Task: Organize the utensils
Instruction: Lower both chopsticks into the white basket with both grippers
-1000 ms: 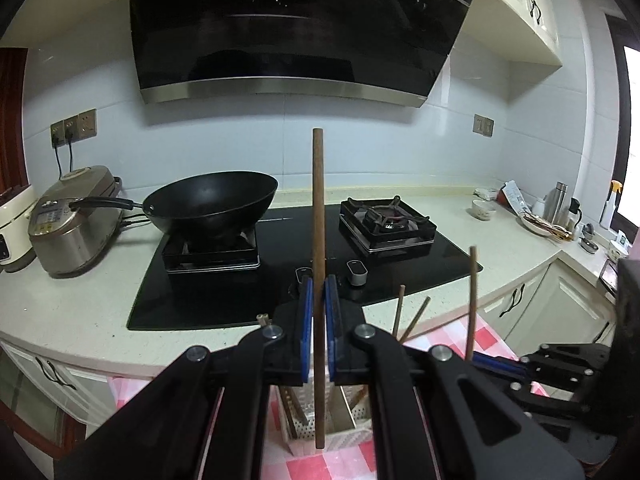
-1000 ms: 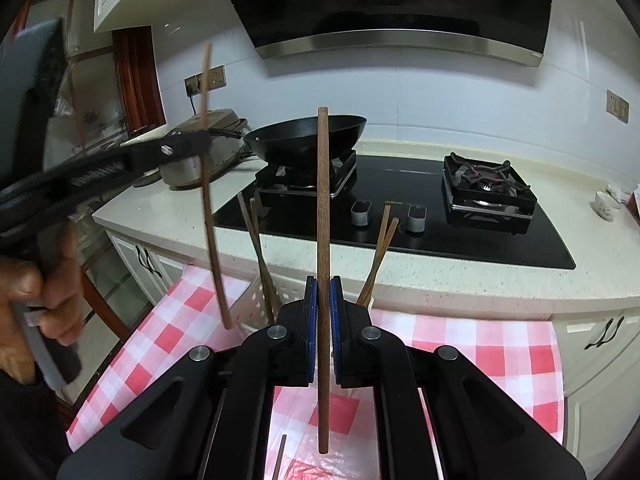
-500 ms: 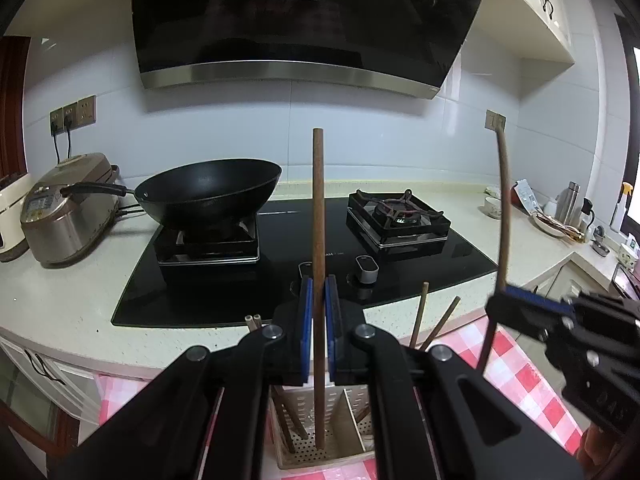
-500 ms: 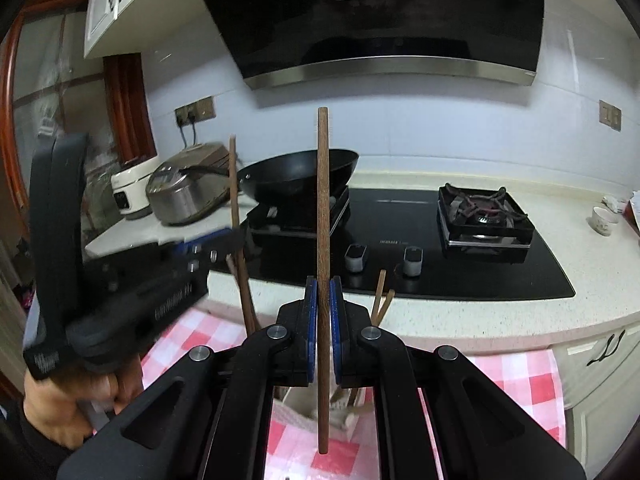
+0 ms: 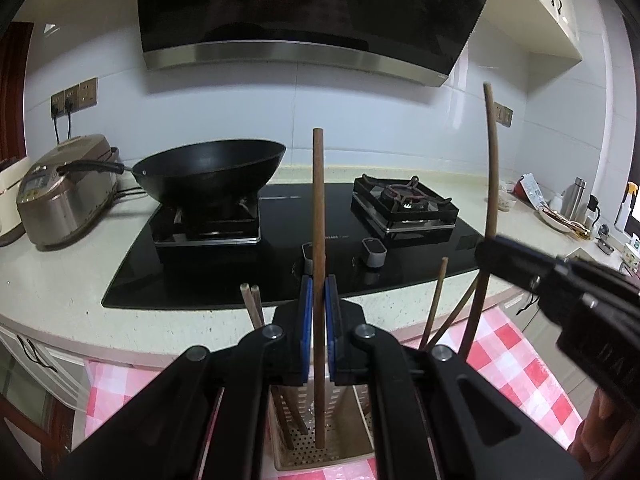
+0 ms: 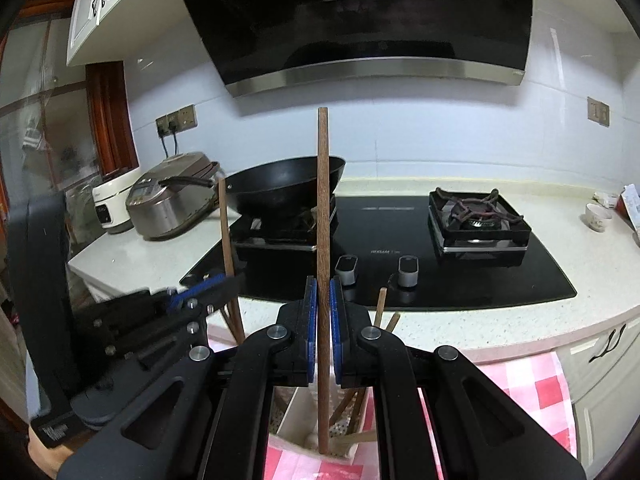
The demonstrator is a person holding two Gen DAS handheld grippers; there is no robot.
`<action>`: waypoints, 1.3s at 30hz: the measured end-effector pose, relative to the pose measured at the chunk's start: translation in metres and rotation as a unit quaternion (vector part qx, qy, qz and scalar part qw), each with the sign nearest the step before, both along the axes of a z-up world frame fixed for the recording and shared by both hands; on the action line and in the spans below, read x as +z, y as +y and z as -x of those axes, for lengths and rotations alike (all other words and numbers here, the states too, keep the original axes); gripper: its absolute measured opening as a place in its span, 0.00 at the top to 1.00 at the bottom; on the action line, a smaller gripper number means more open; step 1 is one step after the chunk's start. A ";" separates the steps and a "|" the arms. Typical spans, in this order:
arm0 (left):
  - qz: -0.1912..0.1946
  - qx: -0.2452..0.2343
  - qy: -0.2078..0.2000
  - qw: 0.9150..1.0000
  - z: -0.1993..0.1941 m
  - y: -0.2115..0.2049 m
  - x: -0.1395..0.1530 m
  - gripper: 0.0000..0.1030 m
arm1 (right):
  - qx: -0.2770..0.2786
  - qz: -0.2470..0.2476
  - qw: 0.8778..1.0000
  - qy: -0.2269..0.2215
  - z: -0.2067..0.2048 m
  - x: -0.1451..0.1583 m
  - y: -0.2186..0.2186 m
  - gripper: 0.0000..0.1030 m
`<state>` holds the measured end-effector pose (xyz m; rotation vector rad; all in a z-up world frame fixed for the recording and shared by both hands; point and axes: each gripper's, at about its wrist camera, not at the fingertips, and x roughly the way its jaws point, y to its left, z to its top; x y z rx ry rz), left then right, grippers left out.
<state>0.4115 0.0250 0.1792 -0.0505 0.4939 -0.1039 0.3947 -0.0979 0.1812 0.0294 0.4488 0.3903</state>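
Observation:
My left gripper (image 5: 319, 300) is shut on a brown chopstick (image 5: 318, 216), held upright with its lower end inside the beige perforated utensil holder (image 5: 340, 452). My right gripper (image 6: 324, 300) is shut on another brown chopstick (image 6: 323, 200), upright, its lower end at the holder's rim (image 6: 296, 404). Several more chopsticks (image 5: 434, 308) lean in the holder. The right gripper shows in the left wrist view (image 5: 486, 254) at the right, and the left gripper shows in the right wrist view (image 6: 216, 284) at the left.
The holder stands on a red-and-white checked cloth (image 5: 516, 356) below the counter edge. Behind it are a black gas hob (image 5: 360, 240), a black wok (image 5: 208, 172), a rice cooker (image 5: 60, 192) and a range hood (image 5: 304, 8).
Both grippers have come closer together and lower over the holder. The left chopstick's lower end now sits inside the holder, and the right one has moved in beside it.

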 end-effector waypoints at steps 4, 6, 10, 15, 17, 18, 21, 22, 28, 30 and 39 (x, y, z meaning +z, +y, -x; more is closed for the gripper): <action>0.000 -0.003 0.007 1.000 -0.002 -0.001 -0.015 0.94 | -0.001 -0.002 1.000 0.000 -0.004 -0.006 0.002 0.93; -0.002 -0.004 0.011 1.000 -0.003 -0.003 -0.021 0.94 | -0.002 -0.003 1.000 0.001 -0.006 -0.008 0.002 0.93; -0.004 -0.005 0.021 1.000 -0.005 -0.007 -0.034 0.94 | -0.006 -0.003 1.000 -0.001 -0.007 -0.010 0.003 0.93; -0.005 -0.005 0.029 1.000 -0.007 -0.007 -0.044 0.94 | -0.008 -0.005 1.000 -0.003 -0.009 -0.014 0.004 0.93; -0.007 -0.007 0.035 0.999 -0.008 -0.008 -0.048 0.94 | -0.008 -0.007 1.000 -0.004 -0.009 -0.016 0.005 0.93; -0.007 -0.008 0.037 0.999 -0.008 -0.008 -0.049 0.94 | -0.008 -0.006 1.000 -0.002 -0.010 -0.018 0.006 0.93; -0.009 -0.007 0.042 0.999 -0.008 -0.007 -0.055 0.94 | -0.009 -0.005 1.000 0.001 -0.010 -0.019 0.006 0.93; -0.007 -0.006 0.043 0.999 -0.008 -0.006 -0.056 0.94 | -0.009 -0.004 1.000 0.002 -0.011 -0.020 0.006 0.93; -0.005 -0.010 0.043 0.999 -0.002 -0.006 -0.058 0.94 | -0.009 -0.003 1.000 0.003 -0.014 -0.022 0.008 0.93; 0.004 -0.012 0.039 0.999 0.004 -0.003 -0.056 0.93 | -0.009 -0.003 1.000 0.004 -0.014 -0.023 0.009 0.93; 0.052 -0.017 0.012 0.998 0.068 0.026 -0.049 0.88 | -0.018 -0.005 1.000 0.004 -0.018 -0.034 0.017 0.93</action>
